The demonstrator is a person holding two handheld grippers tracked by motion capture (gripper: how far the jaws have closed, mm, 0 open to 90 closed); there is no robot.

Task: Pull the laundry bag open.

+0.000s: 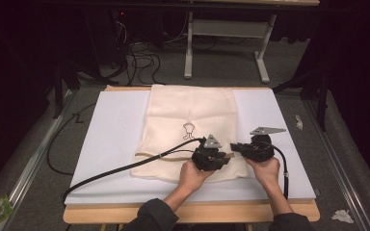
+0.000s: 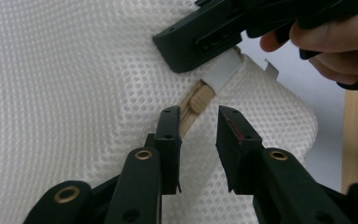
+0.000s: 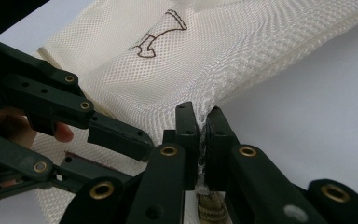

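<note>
High view: a cream mesh bag (image 1: 190, 130) lies flat on the white pad of the counter (image 1: 111, 139), with both tongs working at its near edge, close to each other. A small brown outline figure (image 1: 189, 131) is printed on the mesh just beyond the left tongs (image 1: 225, 160).

Right tongs (image 3: 199, 120): jaws together, clamped on a pinch of mesh at the bag's edge, next to the zipper end. Left gripper view confirms this from the other side: the right tongs grip a white fabric tab (image 2: 223, 70) at the end of the zipper line.

Left tongs (image 2: 198, 122): jaws apart, part-way closed, with a clear gap between them. The tan zipper pull (image 2: 199, 98) sits just ahead of the left-hand jaw tip, not yet between the pads. No contact that I can confirm.

Step in hand, as I judge it: anchor the bag end with the right tongs, take the pull with the left tongs.

Next move calls for:
1. Left tongs advance slightly toward the right tongs so the pull sits between the pads.
2. Close squarely on the pull alone, not on the mesh beside it.
3. Right tongs keep the hold so the zipper line stays taut while the pull is drawn away from them.

Risk: the pull is small and flat; pads may slip off or snag mesh.
</note>
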